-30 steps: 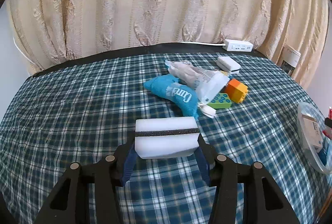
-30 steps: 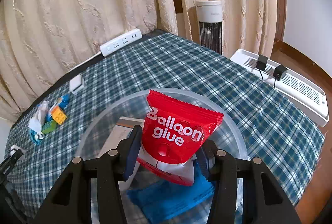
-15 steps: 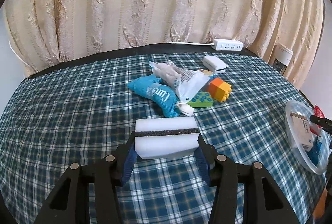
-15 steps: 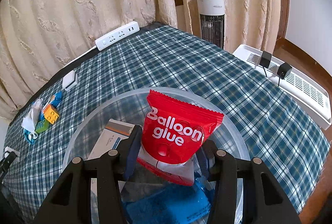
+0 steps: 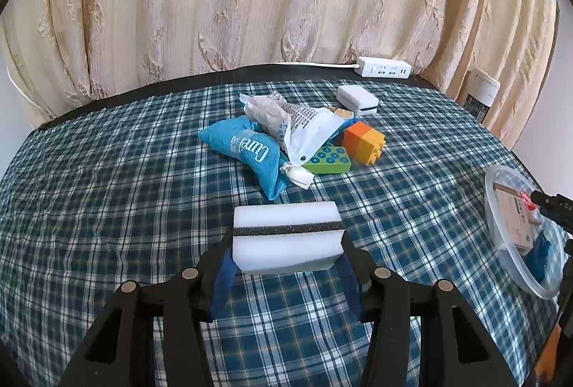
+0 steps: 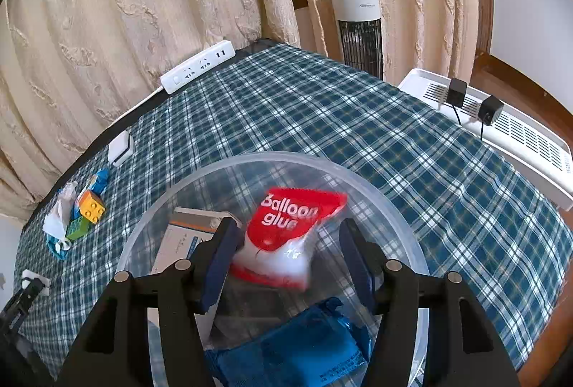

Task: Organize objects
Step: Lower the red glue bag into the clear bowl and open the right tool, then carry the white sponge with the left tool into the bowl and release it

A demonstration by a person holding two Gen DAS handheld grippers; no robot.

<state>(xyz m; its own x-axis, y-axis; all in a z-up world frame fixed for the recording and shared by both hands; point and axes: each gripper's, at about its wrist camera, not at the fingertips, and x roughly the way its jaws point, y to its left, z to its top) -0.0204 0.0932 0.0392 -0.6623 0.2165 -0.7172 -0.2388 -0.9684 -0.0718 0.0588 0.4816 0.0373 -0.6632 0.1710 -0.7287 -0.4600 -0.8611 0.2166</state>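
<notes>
Over the clear bowl (image 6: 358, 172) my right gripper (image 6: 286, 260) is opening — red glue packet (image 6: 286, 229) loose between; left gripper (image 5: 286, 265) clamps the sponge (image 5: 286, 236).

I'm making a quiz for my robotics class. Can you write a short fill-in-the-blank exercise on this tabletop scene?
1. The left gripper is shut on a white ____ with a dark stripe.
2. The red packet between the right gripper's opening jaws reads "Balloon ____".
3. That packet is above a clear plastic ____.
4. The orange block sits beside a ____ block.

Missing words: sponge; glue; bowl; green
</notes>
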